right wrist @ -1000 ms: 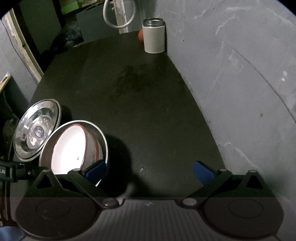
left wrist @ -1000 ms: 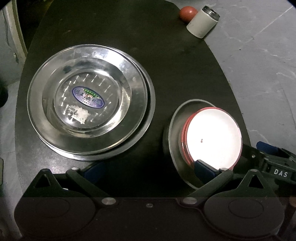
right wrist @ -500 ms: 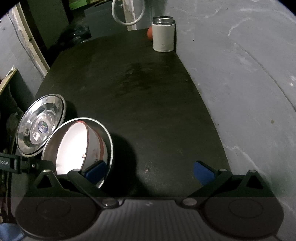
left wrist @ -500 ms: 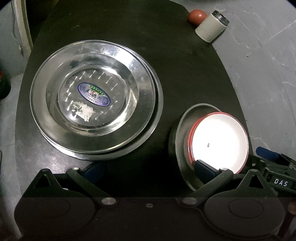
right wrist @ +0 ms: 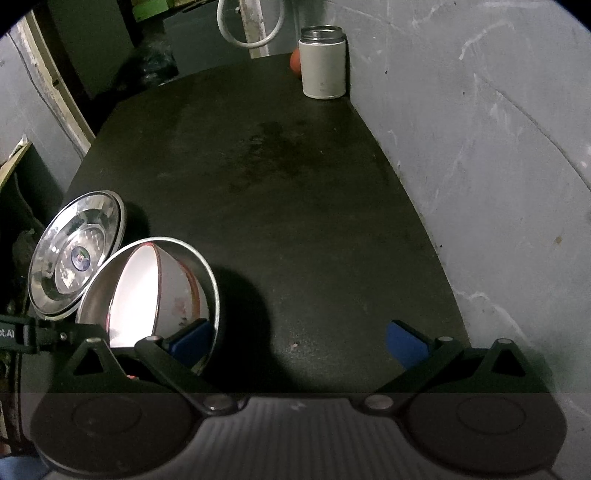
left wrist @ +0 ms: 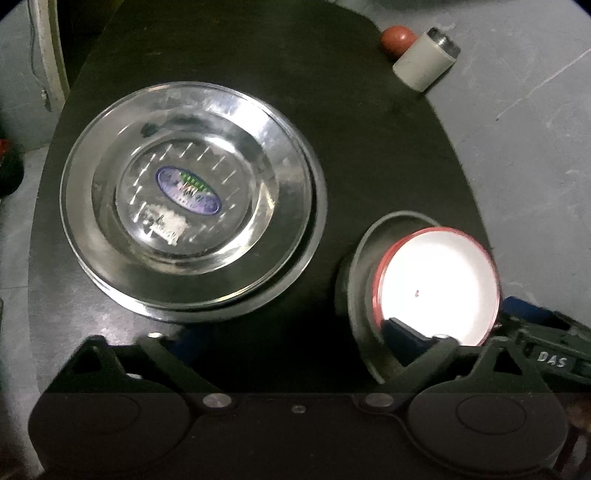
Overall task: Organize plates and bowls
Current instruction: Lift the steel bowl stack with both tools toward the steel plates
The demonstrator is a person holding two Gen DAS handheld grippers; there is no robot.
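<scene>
Two stacked steel plates (left wrist: pixel 192 195) with a blue sticker lie on the left of the black table (left wrist: pixel 369 147). To their right stands a steel bowl (left wrist: pixel 356 295) with a red-rimmed white bowl (left wrist: pixel 439 284) leaning inside it. My left gripper (left wrist: pixel 291 332) is open, and its right finger (left wrist: pixel 406 334) hangs over the near rim of the bowls. In the right wrist view the steel bowl (right wrist: pixel 208 280), white bowl (right wrist: pixel 136 295) and plates (right wrist: pixel 74 254) sit at lower left. My right gripper (right wrist: pixel 299 341) is open, its left finger (right wrist: pixel 192 339) by the steel bowl's rim, holding nothing.
A white canister with a metal top (right wrist: pixel 323 62) and a small red ball (left wrist: pixel 397 38) stand at the table's far right corner. A grey wall (right wrist: pixel 498 147) runs along the table's right edge. Dark shelving and a white hose (right wrist: pixel 251 26) lie beyond the far edge.
Both cameras have drawn back slightly, so more of the table shows. The plates and nested bowls have stayed in place. Both grippers stay open.
</scene>
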